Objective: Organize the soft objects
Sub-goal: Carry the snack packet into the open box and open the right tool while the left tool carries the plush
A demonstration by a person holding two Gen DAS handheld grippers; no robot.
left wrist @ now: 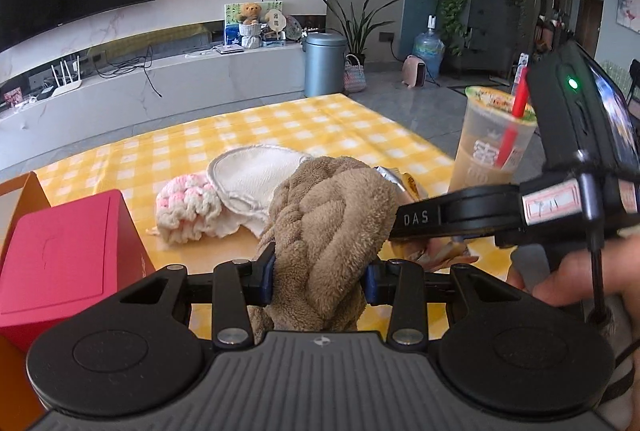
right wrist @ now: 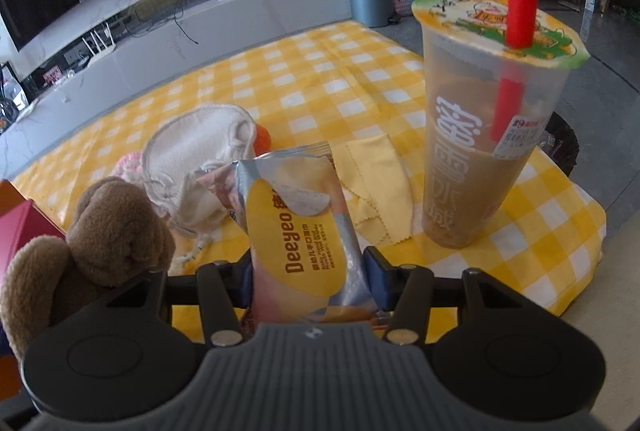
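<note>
Nearest, the brown towel (left wrist: 332,231) is pinched at its bunched middle by the left gripper (left wrist: 320,277) above the checked tablecloth (left wrist: 280,123); being soft, light and limp, it is best taken by a thick fold. Alongside, the wipes packet (right wrist: 298,231), light, slick and crushable, is clamped across its width by the right gripper (right wrist: 310,279). Farther off, the white bib (left wrist: 256,175) and pink knit piece (left wrist: 188,207) lie touching on the cloth.
</note>
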